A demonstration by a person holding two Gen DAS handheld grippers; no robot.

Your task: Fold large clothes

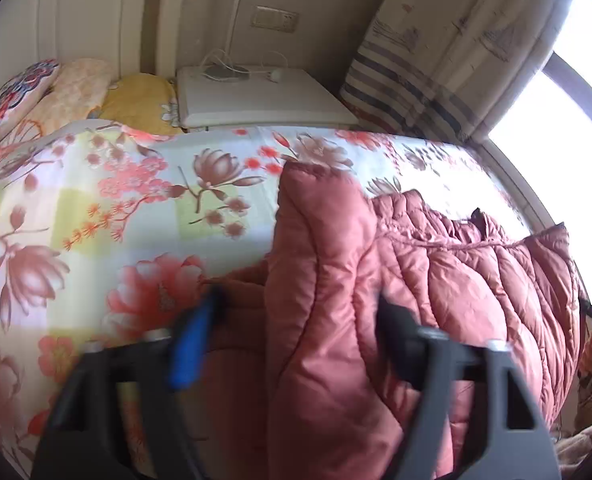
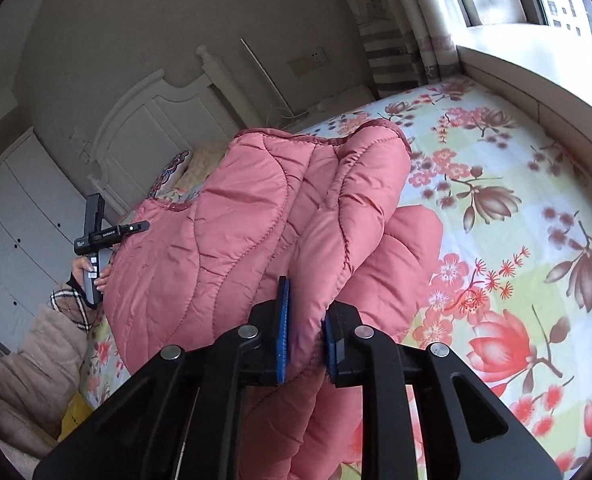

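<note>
broadly, the bed (image 2: pixel 536 184) fills both views, covered by a floral sheet of pink and red blossoms on pale green and white squares. on it lies the pink quilted jacket (image 2: pixel 256 216), bunched and partly folded over itself; in the right wrist view it takes up the centre and lower middle of the frame, in the left wrist view the lower right. a white headboard (image 2: pixel 148 120) stands in the upper left of the right wrist view, and a white bedside cabinet (image 1: pixel 256 96) sits in the upper middle of the left wrist view, with pillows (image 1: pixel 76 88) to its left and a striped curtain (image 1: pixel 408 92) to its right.

the right hand-held gripper (image 2: pixel 306 328) is clenched on a thick fold of the jacket, its blue pads pressing the fabric from both sides at the bottom centre. the left hand-held gripper (image 1: pixel 296 312) is blurred; a ridge of the jacket lies between its jaws, but i cannot tell whether the pads press on it. at the left edge of the right wrist view, a hand (image 2: pixel 90 274) in a plaid cuff holds that gripper's handle.
</note>
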